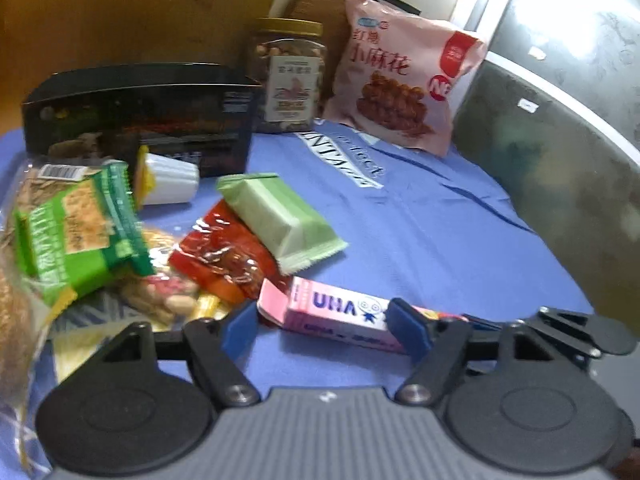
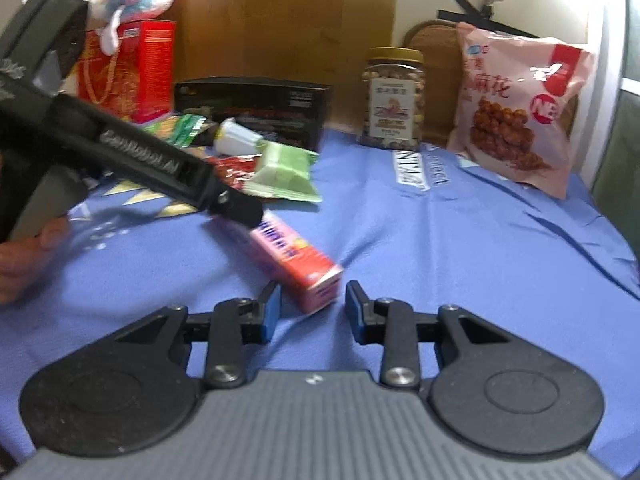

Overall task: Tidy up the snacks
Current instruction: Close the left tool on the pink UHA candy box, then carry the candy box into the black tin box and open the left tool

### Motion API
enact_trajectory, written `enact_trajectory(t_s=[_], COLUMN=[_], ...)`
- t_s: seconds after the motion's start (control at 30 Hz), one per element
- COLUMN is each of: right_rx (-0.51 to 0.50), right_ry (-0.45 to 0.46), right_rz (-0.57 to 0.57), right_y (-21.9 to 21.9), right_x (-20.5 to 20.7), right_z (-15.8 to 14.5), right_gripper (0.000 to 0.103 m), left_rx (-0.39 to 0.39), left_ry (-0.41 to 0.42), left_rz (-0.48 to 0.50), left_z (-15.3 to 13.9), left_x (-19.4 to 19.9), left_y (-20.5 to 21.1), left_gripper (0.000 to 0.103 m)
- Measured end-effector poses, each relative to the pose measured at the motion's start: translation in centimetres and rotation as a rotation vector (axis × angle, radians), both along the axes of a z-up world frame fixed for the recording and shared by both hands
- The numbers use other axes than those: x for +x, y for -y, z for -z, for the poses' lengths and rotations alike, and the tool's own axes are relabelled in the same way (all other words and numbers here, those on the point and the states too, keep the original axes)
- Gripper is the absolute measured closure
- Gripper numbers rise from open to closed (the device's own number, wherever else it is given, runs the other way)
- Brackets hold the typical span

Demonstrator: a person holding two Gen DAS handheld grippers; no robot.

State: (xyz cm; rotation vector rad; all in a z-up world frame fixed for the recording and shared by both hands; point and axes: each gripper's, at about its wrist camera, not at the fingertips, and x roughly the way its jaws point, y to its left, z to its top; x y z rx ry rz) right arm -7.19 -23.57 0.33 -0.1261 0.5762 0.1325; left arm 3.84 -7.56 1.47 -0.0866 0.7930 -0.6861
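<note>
While both hand-held grippers, left (image 1: 325,322) and right (image 2: 307,307), stand spread at either end, pink UHA box (image 2: 294,258) lies flat on the tabletop (image 2: 460,272), apparently awaiting pickup.

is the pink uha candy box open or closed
Open at one end: the pink cardboard UHA candy box lies flat on the blue cloth, its left end flap sticking up.

The left gripper (image 1: 324,322) hung low with jaws spread wide. The right gripper (image 2: 313,307) sat low too, jaws parted, the left one reaching in from ten o'clock.
</note>
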Motion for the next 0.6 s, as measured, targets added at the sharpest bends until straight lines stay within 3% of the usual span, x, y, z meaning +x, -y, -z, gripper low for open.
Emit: enact_trajectory(t_s=[0.27, 0.37, 0.43, 0.6], right_rx=[-0.033, -0.014, -0.025, 0.04], right_ry=[0.002, -0.002, -0.001, 0.044], right_rz=[-0.005, -0.008, -0.001, -0.029], right_y=[0.5, 0.3, 0.0, -0.3], right_x=[-0.5, -0.2, -0.1, 0.5], right_z=[0.0, 0.0, -0.1, -2.0], right_gripper=[0.065, 0.067, 0.068, 0.068], left_rx=[-0.013, -0.018, 0.006, 0.029], left_ry=[0.002, -0.012, 0.023, 0.142], left_rz=[0.007, -0.004, -0.011, -0.046], left_z=[-0.1, -0.1, -0.5, -3.8], left_x=[-0.9, -0.7, -1.3, -2.7], left_y=[0.7, 0.7, 0.5, -1.4], left_gripper=[0.031, 0.048, 0.054, 0.055])
